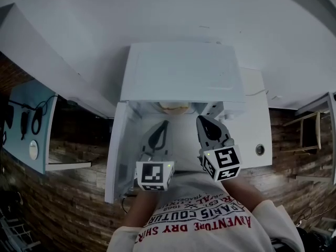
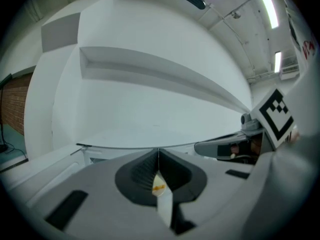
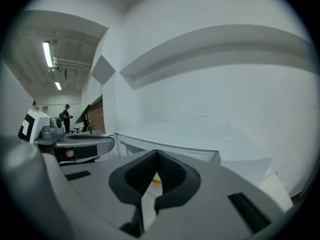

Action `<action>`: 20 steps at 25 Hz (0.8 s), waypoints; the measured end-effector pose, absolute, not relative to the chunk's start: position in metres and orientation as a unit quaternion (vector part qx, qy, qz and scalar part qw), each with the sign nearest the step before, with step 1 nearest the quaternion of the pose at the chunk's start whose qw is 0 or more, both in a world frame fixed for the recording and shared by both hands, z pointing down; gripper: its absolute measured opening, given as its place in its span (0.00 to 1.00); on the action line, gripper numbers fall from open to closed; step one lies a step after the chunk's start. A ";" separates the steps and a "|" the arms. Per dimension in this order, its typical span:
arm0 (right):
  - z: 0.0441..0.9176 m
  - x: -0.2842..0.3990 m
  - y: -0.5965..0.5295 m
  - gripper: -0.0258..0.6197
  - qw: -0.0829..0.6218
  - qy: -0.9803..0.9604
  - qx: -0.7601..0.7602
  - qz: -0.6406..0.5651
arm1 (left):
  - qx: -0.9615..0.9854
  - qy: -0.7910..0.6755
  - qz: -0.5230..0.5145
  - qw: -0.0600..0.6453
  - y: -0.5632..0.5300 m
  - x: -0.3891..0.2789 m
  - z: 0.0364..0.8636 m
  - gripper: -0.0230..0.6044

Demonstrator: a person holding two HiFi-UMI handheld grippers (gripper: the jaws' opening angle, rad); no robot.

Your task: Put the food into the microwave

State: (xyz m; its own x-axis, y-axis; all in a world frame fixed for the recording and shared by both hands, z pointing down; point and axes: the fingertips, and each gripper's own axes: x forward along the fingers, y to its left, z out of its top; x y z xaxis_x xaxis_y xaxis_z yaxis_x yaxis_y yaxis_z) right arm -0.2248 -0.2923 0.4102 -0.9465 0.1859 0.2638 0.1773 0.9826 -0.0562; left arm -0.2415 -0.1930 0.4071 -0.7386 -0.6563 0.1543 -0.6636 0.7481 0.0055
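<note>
Shut and empty, our grey left gripper point(image 1: 165, 125) and right gripper point(image 1: 201, 121) are pointing at yellowish food point(image 1: 174, 107) sitting just inside the front edge of the white microwave point(image 1: 178, 72); its open door point(image 1: 116, 151) is standing nearer the left.

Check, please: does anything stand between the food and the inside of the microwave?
Nothing visible does. The door hangs open at the left, and the food lies in the mouth of the microwave.
</note>
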 end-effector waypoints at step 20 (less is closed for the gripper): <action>0.405 -0.221 -0.304 0.06 0.124 -0.988 -0.094 0.021 | 0.348 -0.935 0.023 0.072 -0.202 -0.248 0.398 0.05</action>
State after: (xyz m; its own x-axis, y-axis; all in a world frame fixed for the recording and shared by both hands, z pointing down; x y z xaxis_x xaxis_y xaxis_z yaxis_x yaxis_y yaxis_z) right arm -0.2214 -0.3035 0.4047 -0.9513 0.1916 0.2414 0.1813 0.9813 -0.0646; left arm -0.2480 -0.2017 0.3982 -0.7478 -0.6465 0.1509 -0.6531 0.7572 0.0073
